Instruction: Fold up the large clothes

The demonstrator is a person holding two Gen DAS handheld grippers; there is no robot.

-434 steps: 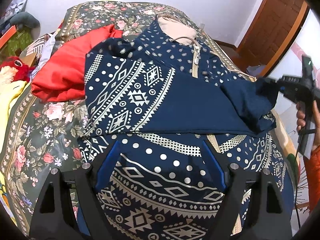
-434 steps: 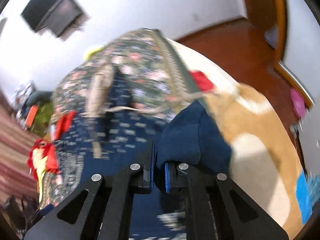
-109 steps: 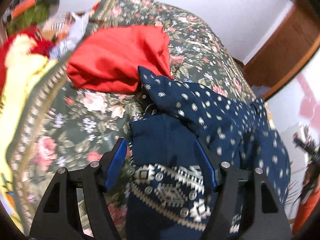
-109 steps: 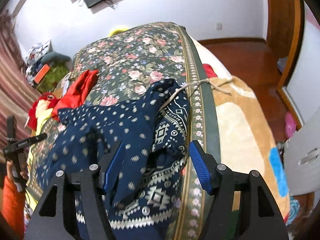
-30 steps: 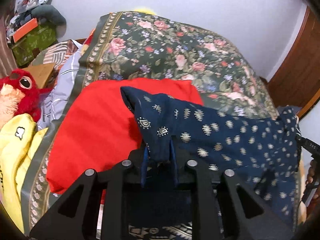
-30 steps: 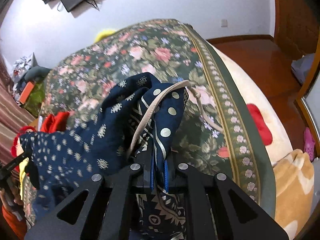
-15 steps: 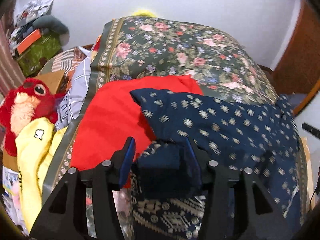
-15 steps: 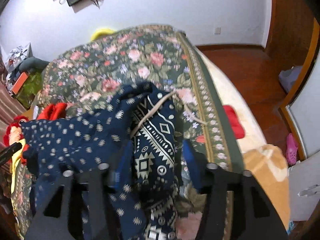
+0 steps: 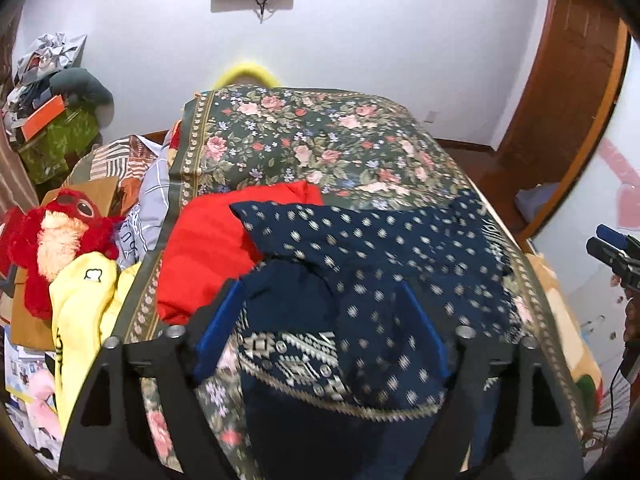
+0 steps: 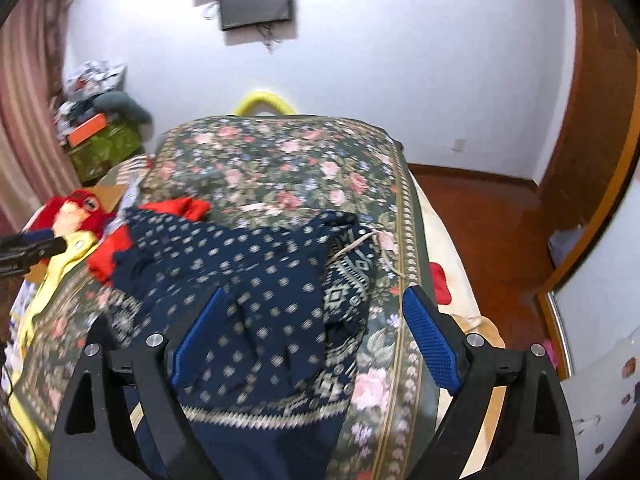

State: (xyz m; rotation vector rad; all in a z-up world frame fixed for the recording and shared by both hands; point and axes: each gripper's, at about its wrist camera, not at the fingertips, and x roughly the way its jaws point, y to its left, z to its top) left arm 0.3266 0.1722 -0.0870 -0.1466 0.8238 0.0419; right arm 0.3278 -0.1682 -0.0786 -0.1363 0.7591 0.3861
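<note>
A navy patterned hooded jacket [image 9: 372, 256] lies folded in a heap on the floral bedspread [image 9: 304, 140]; it also shows in the right wrist view [image 10: 248, 272], with a beige drawstring [image 10: 360, 244] at its right edge. My left gripper [image 9: 320, 328] is open and empty above the jacket's left part. My right gripper [image 10: 312, 336] is open and empty above its right part. The right gripper's body shows at the far right of the left wrist view [image 9: 612, 252], and the left gripper's body at the far left of the right wrist view [image 10: 28, 252].
A red garment [image 9: 208, 244] lies partly under the jacket's left end. A yellow garment [image 9: 84, 304], a red plush toy [image 9: 60, 232] and boxes [image 9: 56, 136] crowd the bed's left side. A wooden door [image 9: 560, 92] and floor [image 10: 492, 232] are at the right.
Both grippers have let go of the jacket's top edge, opened wide and pulled back and up. The folded jacket now rests on the bed.
</note>
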